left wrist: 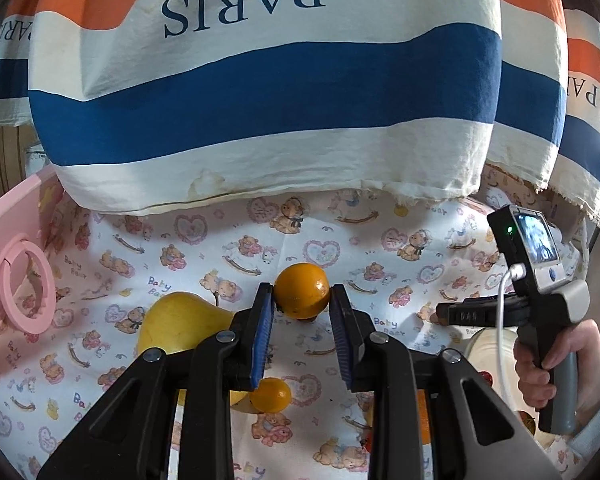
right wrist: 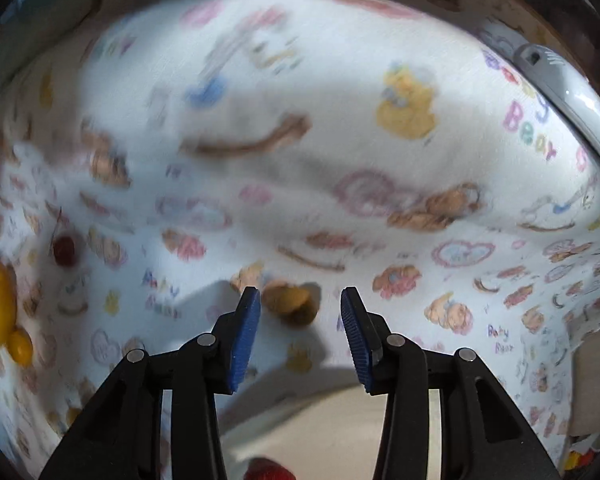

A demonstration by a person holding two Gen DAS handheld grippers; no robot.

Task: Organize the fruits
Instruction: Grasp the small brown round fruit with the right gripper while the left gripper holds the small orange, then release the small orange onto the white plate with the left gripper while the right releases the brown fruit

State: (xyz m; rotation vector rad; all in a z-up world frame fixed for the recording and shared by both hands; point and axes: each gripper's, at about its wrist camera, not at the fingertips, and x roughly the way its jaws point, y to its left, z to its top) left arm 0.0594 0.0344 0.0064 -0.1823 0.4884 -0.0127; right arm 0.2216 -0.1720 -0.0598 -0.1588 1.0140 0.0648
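Blue pads [left wrist: 265, 332] of the left gripper [left wrist: 302, 300] are clamped on an orange [left wrist: 302, 295]; the right gripper [right wrist: 300, 304] is held apart above the cloth [right wrist: 340, 80].

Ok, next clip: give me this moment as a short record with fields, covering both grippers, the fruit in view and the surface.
left gripper: jaws shut on the orange
right gripper: jaws apart, nothing between them, over the cloth
other fruit: yellow pear left of the orange, small orange fruit below it, a dark red fruit
surface: baby bear print cloth
blur: right wrist view smeared
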